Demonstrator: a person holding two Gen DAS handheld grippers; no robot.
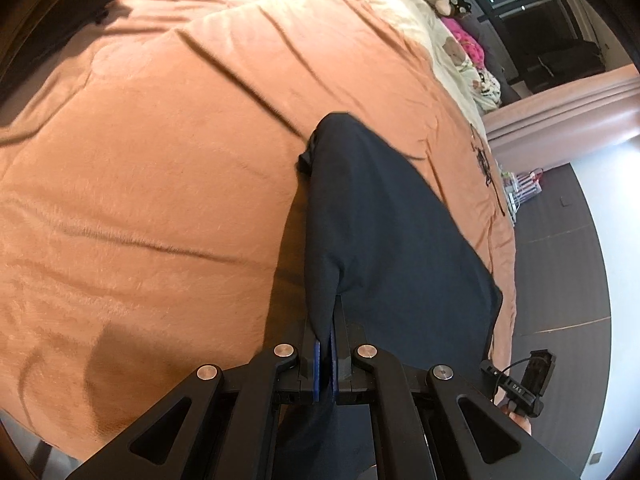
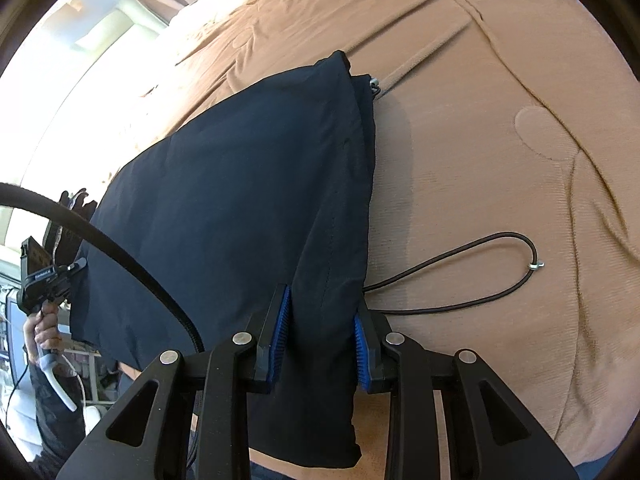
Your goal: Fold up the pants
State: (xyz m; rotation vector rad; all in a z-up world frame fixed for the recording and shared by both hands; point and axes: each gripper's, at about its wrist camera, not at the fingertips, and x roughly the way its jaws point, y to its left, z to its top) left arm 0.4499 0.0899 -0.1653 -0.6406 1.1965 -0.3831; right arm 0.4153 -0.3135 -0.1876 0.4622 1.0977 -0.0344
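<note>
Dark navy pants [image 1: 384, 224] are stretched between my two grippers above an orange bedspread [image 1: 140, 180]. My left gripper [image 1: 327, 320] is shut on one edge of the pants, the fabric pinched between its blue pads. My right gripper [image 2: 322, 308] has a thick fold of the pants [image 2: 240, 184] between its blue pads [image 2: 280, 320], its jaws held apart by the cloth. The far end of the pants rests on the bed. A black drawstring with a metal tip [image 2: 472, 272] trails from the pants onto the bedspread [image 2: 500, 140]. The left gripper also shows at the left edge of the right wrist view [image 2: 44, 276].
The bed edge runs along the right in the left wrist view, with dark floor [image 1: 560, 272] beyond. Stuffed toys and pink cloth [image 1: 460, 28] lie at the bed's far end. A black cable [image 2: 100, 236] crosses the right wrist view. Curtains and a bright window [image 2: 100, 20] are behind.
</note>
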